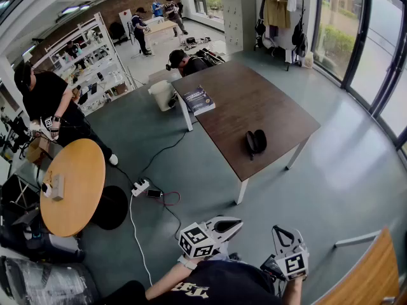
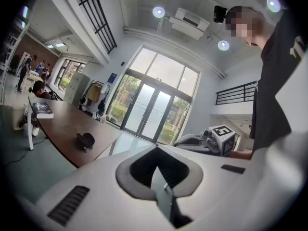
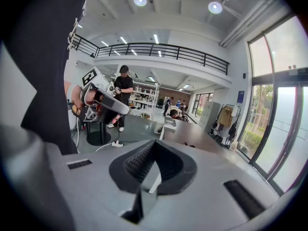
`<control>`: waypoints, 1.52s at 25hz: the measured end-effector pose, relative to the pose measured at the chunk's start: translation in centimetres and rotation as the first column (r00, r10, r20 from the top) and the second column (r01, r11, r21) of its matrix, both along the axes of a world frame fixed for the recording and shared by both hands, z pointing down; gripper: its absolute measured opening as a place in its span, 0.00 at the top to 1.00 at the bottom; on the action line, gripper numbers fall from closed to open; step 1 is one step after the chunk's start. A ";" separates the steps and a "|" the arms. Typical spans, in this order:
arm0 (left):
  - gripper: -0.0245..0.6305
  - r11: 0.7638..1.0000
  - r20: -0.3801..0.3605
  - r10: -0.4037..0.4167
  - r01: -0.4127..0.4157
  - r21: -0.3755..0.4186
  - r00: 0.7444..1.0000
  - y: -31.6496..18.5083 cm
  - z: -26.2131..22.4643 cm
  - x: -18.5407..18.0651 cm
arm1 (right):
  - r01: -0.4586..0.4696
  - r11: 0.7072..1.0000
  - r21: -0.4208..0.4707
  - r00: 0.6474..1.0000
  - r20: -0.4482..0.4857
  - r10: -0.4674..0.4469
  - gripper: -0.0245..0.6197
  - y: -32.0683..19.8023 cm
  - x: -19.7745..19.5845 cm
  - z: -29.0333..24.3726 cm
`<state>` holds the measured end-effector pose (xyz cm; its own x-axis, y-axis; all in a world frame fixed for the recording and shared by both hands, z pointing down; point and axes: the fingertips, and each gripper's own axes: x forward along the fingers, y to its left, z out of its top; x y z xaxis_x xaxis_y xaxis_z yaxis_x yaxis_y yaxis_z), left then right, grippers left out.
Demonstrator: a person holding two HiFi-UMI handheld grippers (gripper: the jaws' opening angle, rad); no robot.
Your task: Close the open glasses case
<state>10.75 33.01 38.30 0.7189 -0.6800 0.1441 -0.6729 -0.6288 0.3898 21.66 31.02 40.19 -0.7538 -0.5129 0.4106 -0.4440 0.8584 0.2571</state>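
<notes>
The case (image 1: pixel 255 141) is lying open, untouched, on the far worktop (image 1: pixel 267 88). The left hand-held gripper (image 1: pixel 224 226) and right hand-held gripper (image 1: pixel 285 233) are being held near, jaws together, empty.

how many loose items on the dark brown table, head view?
2. A book lies near the table's far left corner, and the open glasses case lies toward its near right end. Nothing else shows on it, though something small and flat could escape this view.
</notes>
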 end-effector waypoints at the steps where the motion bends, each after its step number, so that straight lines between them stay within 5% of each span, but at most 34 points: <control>1: 0.96 1.000 -0.002 0.003 -0.003 0.008 1.000 -0.4 -0.2 0.1 | 0.000 1.000 -0.003 1.000 0.005 0.000 0.98 -0.2 -0.1 -0.1; 38: 0.96 0.999 -0.009 0.016 -0.017 -0.038 1.000 -19.6 0.2 -7.4 | -0.049 0.999 -0.015 0.999 0.000 0.049 0.98 -19.1 -6.5 -1.2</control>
<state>3.38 13.46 38.47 0.7314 -0.6621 0.1634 -0.6588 -0.6242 0.4199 15.17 11.88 39.01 -0.7279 -0.5432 0.4185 -0.4862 0.8392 0.2437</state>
